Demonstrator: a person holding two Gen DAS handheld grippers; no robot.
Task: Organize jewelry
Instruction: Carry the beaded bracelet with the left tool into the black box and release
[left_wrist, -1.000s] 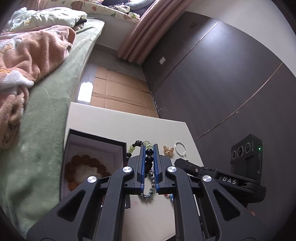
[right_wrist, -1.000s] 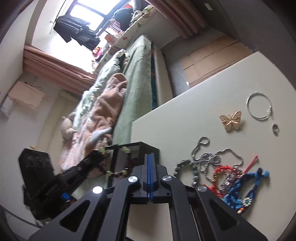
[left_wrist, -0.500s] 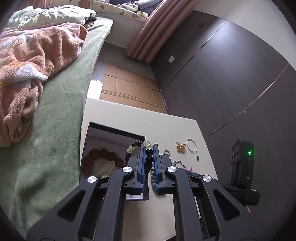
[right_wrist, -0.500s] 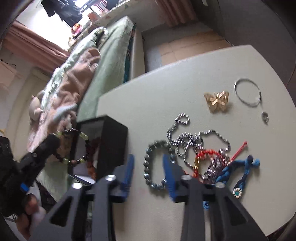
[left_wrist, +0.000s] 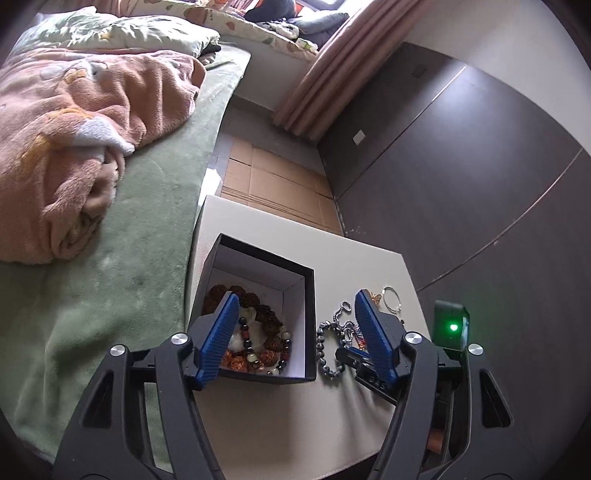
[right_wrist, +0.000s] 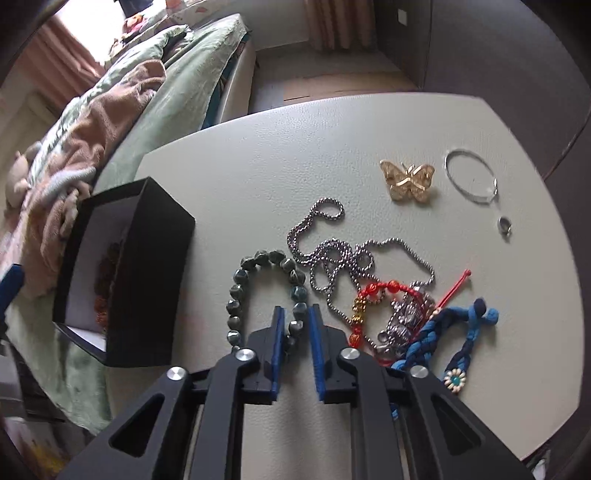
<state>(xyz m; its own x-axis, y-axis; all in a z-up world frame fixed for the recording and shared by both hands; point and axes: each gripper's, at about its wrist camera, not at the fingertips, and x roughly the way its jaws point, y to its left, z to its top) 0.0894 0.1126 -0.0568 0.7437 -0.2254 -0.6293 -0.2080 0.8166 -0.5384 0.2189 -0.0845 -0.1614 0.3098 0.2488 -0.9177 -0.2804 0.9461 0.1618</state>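
With your left hand-held gripper (left_wrist: 291, 332) spread wide and empty over the black open-topped box (right_wrist: 147, 273), your right hand-held gripper (right_wrist: 295, 325) straddles the grey-green beaded bracelet (right_wrist: 258, 291) beside the box, not clamped: squeeze, lift, carry it in.

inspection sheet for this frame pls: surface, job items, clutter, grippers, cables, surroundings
Surface: pale table, jewelry loose on it.
Job's things: black box open, beaded bracelets inside. On the table: grey-green bead bracelet, silver ball chain, red cord bracelet, blue braided bracelet, gold butterfly, wire hoop, small ring.
Clutter: nothing seen.
Grippers: left gripper open above the box; right gripper closing around the grey-green bead bracelet, gap visible.
Cables: nothing seen.
Surroundings: bed with pink blanket, curtain, dark wall panels.
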